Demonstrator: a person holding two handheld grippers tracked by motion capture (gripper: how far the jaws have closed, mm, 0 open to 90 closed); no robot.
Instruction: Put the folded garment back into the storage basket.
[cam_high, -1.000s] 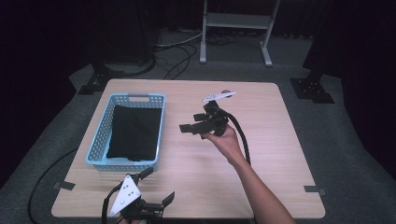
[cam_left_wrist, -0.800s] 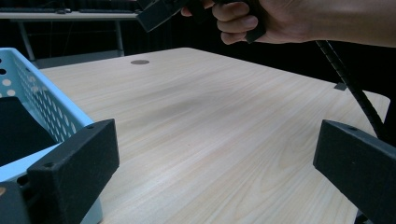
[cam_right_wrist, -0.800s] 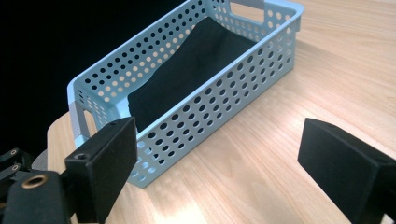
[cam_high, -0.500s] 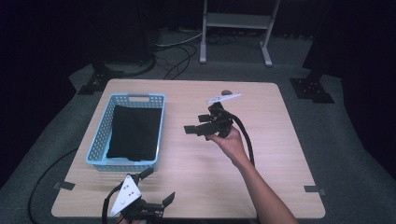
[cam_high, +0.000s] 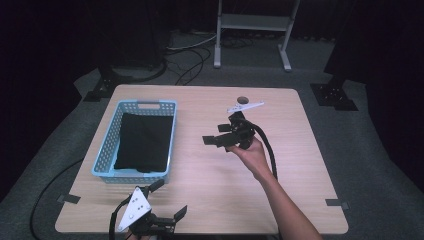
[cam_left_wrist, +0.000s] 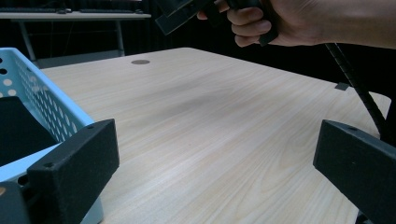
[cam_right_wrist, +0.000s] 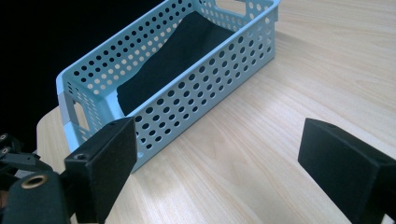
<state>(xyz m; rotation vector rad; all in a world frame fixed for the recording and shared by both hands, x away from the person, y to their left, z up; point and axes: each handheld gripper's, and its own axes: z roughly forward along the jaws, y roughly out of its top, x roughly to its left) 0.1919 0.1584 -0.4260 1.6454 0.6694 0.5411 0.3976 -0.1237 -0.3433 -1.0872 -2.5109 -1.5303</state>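
A light blue perforated basket stands on the left half of the wooden table, with a folded black cloth lying inside it. A person's hand holds my right gripper above the table's middle, open, with nothing between its jaws, which point toward the basket and cloth. My left gripper sits at the table's near edge, just in front of the basket, also open and holding nothing. In the left gripper view the basket wall is at the left and the hand is overhead.
A small round hole is set in the tabletop at the far side. A black ribbed cable trails from the right gripper along the forearm. Tape marks sit at the near corners. A metal stand is behind the table.
The right gripper has drifted slightly toward the near side of the table. The left gripper, basket and cloth have not moved.
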